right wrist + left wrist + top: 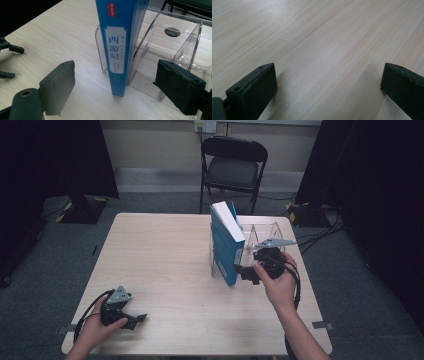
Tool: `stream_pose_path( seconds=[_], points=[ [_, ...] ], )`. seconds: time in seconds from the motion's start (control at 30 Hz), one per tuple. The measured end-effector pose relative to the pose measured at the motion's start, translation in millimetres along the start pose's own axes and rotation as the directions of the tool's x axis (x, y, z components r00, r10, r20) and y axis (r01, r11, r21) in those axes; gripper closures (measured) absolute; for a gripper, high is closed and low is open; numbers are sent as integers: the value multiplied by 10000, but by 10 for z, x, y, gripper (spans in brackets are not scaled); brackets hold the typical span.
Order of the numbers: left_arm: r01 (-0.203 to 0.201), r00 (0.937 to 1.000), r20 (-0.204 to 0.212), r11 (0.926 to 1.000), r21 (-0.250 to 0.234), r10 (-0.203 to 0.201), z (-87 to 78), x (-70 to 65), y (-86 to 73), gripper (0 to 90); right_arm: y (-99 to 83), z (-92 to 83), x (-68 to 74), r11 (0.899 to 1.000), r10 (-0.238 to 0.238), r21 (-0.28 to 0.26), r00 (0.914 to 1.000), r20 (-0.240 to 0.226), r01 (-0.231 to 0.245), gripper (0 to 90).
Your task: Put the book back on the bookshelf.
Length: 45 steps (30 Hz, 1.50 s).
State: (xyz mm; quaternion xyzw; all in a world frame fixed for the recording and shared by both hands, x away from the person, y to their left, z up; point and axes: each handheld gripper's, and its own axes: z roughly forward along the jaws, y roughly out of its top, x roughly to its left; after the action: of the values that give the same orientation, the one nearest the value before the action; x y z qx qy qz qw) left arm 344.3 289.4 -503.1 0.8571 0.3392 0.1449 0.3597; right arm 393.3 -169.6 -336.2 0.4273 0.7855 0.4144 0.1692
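Left gripper (pixel 131 319) rests low over the near left corner of the tabletop (pixel 160 265), held in the person's left hand (pixel 97 327). Its fingers (pixel 259 87) stand wide apart with nothing but bare wood grain between them in the left gripper view.

Middle of the tabletop: a blue book (pixel 226 242) stands upright on its lower edge, spine toward the person, leaning slightly. The spine carries a white label with Chinese characters (pixel 114 48) and a small red mark near the top. The book sits against the left end of a clear plastic book holder (pixel 262 232), whose dividers (pixel 192 42) rise just to the right of the book; whether the book stands inside the first slot or just outside it cannot be told.

Right gripper (pixel 241 270), held in the right hand (pixel 280 280), points at the book's spine from close by. Its fingers (pixel 58 85) are spread apart, one on each side of the spine, not touching it.

Beyond the tabletop stands a black folding chair (pixel 232 165).
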Motion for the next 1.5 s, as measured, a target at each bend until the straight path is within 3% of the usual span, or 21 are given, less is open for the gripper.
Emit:
stream_pose_path(
  seconds=[0.87,1.5],
  points=[
    [-6,10000,0,10000,2,6,0,0,0,1,-465,-18,-115,9986,-309,431,9991,-279,321,160],
    [33,10000,11,10000,-9,-33,1,-2,-1,1,-924,117,-199,9969,1,785,9989,-479,37,173]
  ],
)
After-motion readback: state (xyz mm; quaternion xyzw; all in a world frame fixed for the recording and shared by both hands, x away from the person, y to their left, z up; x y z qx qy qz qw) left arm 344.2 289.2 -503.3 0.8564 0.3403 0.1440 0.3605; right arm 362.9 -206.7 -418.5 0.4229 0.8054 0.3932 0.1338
